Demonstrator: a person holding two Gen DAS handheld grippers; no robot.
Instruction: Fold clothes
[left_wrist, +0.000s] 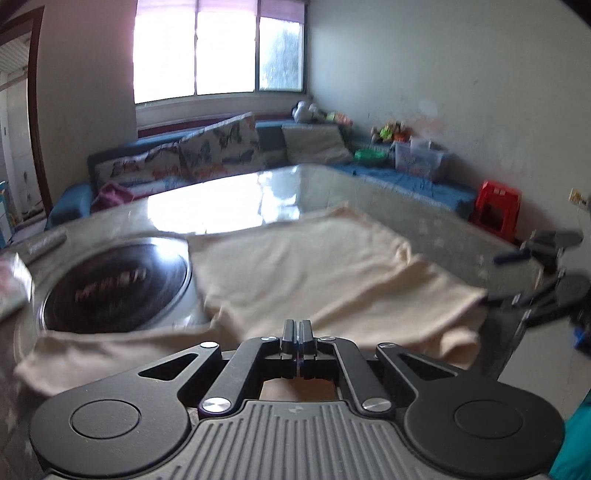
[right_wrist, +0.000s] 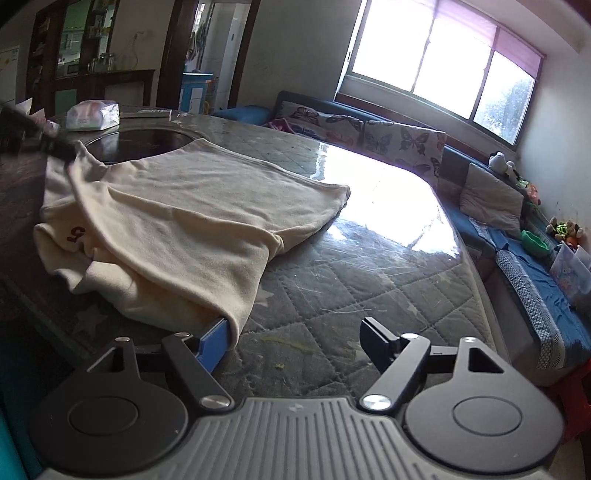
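Observation:
A cream shirt (right_wrist: 192, 206) with a dark red "5" on it lies partly folded on the glass-topped table (right_wrist: 369, 266). In the left wrist view the same shirt (left_wrist: 303, 266) spreads out just past my left gripper (left_wrist: 297, 330), whose fingers are pressed together. From the right wrist view that left gripper (right_wrist: 62, 151) pinches the shirt's far left edge and lifts it slightly. My right gripper (right_wrist: 295, 332) stands open at the shirt's near corner. The cloth drapes over the tip of its blue left pad (right_wrist: 214, 343), and only bare table lies between the fingers. It shows blurred at the right as right gripper (left_wrist: 498, 277).
A round black induction cooker (left_wrist: 110, 284) is sunk into the table beside the shirt, partly under its edge. A tissue pack (right_wrist: 92, 114) lies behind the cooker. A blue sofa (right_wrist: 517, 251) with cushions runs along the far side, and a red stool (left_wrist: 496, 206) stands at the table's end.

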